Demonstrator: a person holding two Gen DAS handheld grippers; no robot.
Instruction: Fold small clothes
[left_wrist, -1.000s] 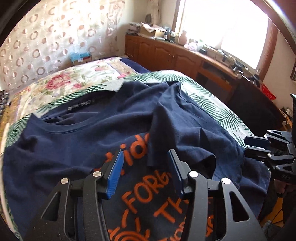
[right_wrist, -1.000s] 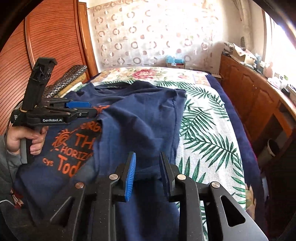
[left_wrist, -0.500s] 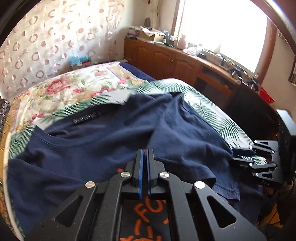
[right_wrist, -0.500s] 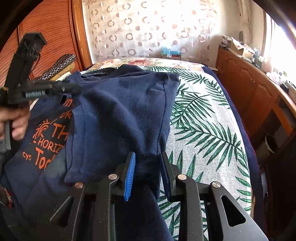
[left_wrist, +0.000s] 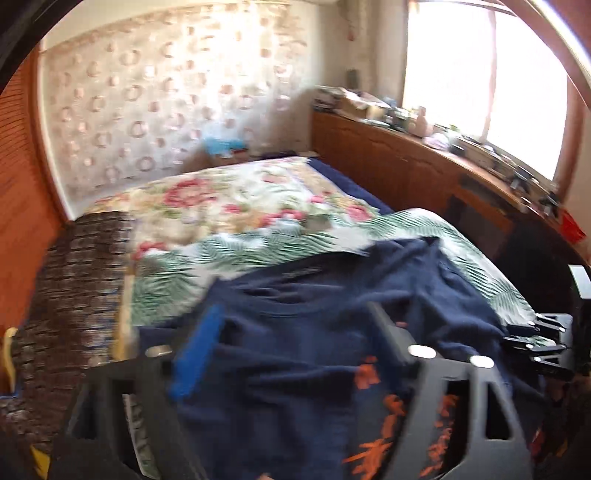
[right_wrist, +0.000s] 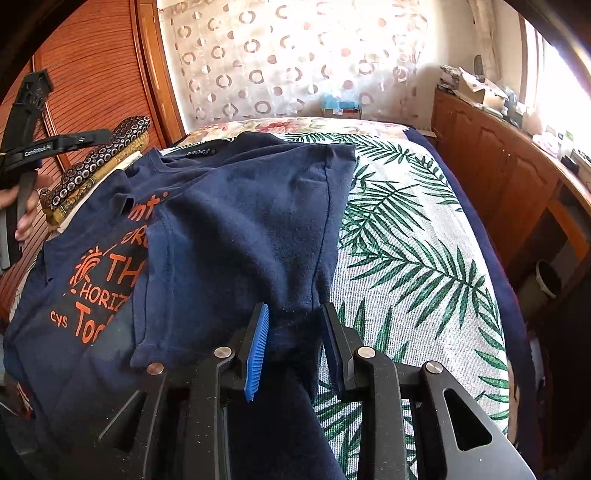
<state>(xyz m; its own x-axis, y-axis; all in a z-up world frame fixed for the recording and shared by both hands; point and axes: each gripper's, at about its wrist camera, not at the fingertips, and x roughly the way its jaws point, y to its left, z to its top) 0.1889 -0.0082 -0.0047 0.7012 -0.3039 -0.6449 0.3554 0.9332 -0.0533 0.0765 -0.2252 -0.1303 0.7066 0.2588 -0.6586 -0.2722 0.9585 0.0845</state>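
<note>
T-shirt (right_wrist: 236, 229), navy with orange lettering, lies on the bed (right_wrist: 406, 236), its right side folded over the print. A bunched strip of that cloth sits between the parted fingers of the right gripper (right_wrist: 293, 345); whether they pinch it I cannot tell. The left gripper (left_wrist: 295, 347) hangs above the shirt, fingers spread wide and holding nothing. A wooden cabinet (right_wrist: 498, 162) runs beside the bed.

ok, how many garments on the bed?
1: a navy T-shirt lying on the palm-leaf bedspread, one side folded over. Others could be hidden underneath.
</note>
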